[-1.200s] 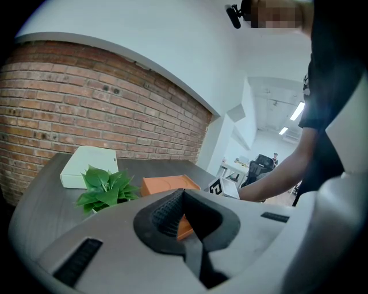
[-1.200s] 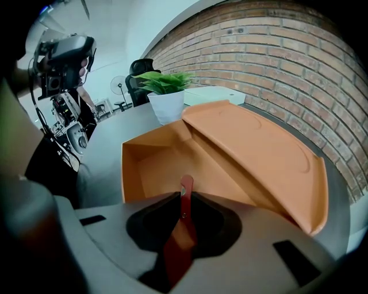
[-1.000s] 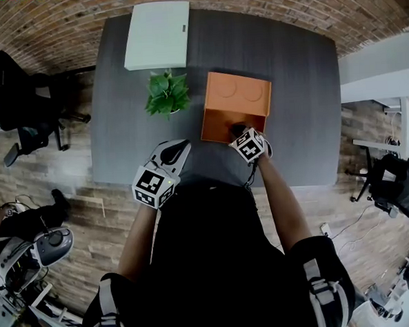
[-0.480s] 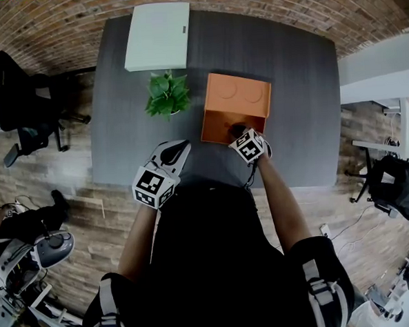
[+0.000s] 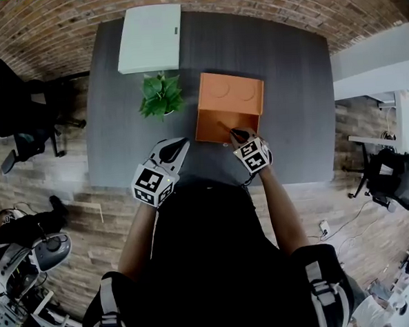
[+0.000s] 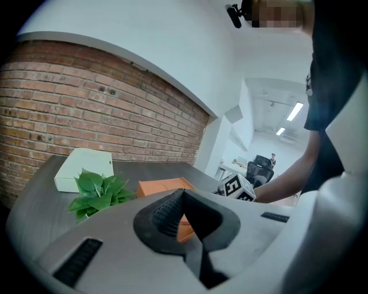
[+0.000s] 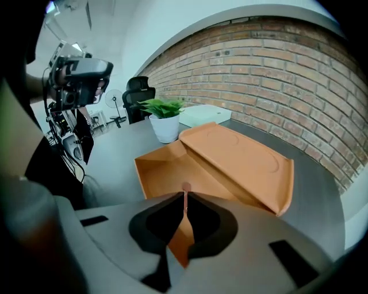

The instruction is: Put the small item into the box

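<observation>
The right tongs (image 7: 184, 198) are pressed shut on the small item (image 7: 185, 190) - a thin little stick with a round end that pokes out past the tips. Right in front of these tongs, and a bit lower, is the orange box (image 7: 167, 169). It is open, and its lid leans back on the far side. The small item is over the near part of the open box. I cannot tell if it touches the box.

The left tongs (image 6: 183, 194) are pressed together with nothing in them. They are beside the right tongs, near the front edge of the gray table (image 5: 289, 85), and are not touching the box. Ahead of them and to the left is a green plant (image 6: 98, 192) in a white pot - behind it lies a flat white box (image 6: 83, 169).
</observation>
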A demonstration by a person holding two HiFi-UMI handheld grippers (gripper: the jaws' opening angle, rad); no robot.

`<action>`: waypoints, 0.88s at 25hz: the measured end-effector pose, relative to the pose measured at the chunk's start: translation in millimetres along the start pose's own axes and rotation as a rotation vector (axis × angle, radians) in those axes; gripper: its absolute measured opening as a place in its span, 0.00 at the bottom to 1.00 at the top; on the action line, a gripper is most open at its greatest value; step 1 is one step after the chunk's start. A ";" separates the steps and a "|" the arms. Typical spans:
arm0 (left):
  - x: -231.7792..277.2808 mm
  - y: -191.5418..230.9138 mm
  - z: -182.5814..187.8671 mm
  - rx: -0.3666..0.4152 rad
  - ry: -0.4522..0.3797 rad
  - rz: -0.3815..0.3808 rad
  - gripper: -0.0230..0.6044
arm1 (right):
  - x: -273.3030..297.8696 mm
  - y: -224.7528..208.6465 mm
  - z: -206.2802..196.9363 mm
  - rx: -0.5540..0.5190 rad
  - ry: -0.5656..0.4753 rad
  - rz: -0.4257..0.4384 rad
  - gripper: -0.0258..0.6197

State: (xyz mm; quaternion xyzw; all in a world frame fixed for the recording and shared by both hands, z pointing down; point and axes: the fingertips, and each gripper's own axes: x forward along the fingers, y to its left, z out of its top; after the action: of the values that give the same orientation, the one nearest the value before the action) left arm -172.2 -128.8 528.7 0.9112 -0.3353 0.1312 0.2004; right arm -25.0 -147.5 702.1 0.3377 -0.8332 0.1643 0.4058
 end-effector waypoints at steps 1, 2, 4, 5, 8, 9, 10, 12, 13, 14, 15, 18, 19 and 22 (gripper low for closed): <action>1.0 -2.3 1.1 0.003 -0.001 -0.004 0.07 | -7.2 0.9 -0.2 0.007 -0.018 -0.003 0.10; 2.1 -4.4 2.0 0.006 -0.002 -0.008 0.07 | -14.3 1.6 -0.1 0.015 -0.035 -0.006 0.09; 4.5 -7.4 3.5 0.012 -0.003 -0.012 0.07 | -27.2 2.6 1.3 0.029 -0.065 -0.017 0.09; 5.6 -8.9 4.4 0.015 -0.003 -0.014 0.07 | -33.3 2.8 2.6 0.033 -0.079 -0.023 0.08; 9.0 -16.2 7.0 0.023 -0.006 -0.018 0.07 | -51.3 3.4 7.5 0.036 -0.118 -0.039 0.08; 10.2 -18.5 7.4 0.026 -0.007 -0.018 0.07 | -56.7 3.7 9.6 0.033 -0.130 -0.043 0.08; 11.3 -20.5 7.9 0.028 -0.009 -0.017 0.07 | -61.8 3.9 12.1 0.027 -0.142 -0.044 0.08; 13.1 -25.0 8.9 0.030 -0.012 -0.010 0.07 | -73.0 4.6 18.0 0.012 -0.167 -0.043 0.08; 13.8 -28.1 9.5 0.030 -0.013 -0.007 0.07 | -79.6 4.9 20.9 0.002 -0.180 -0.042 0.08; 14.2 -31.4 10.1 0.030 -0.014 -0.003 0.07 | -86.7 5.2 24.1 -0.008 -0.194 -0.041 0.08; 14.4 -34.6 10.7 0.032 -0.015 -0.001 0.07 | -93.7 5.5 27.5 -0.016 -0.209 -0.040 0.08; 14.1 -41.1 11.5 0.036 -0.013 0.008 0.07 | -111.1 6.6 39.3 -0.027 -0.259 -0.034 0.08; 14.4 -43.1 11.8 0.037 -0.012 0.013 0.07 | -116.0 6.5 42.2 -0.029 -0.272 -0.032 0.08; 15.8 -51.9 15.0 0.039 -0.014 0.023 0.07 | -127.8 5.0 44.5 -0.033 -0.296 -0.026 0.08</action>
State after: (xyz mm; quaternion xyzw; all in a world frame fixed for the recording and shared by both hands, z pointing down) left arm -124.4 -108.3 506.9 0.9119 -0.3444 0.1335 0.1788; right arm 3.0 -113.5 574.1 0.3621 -0.8822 0.0937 0.2861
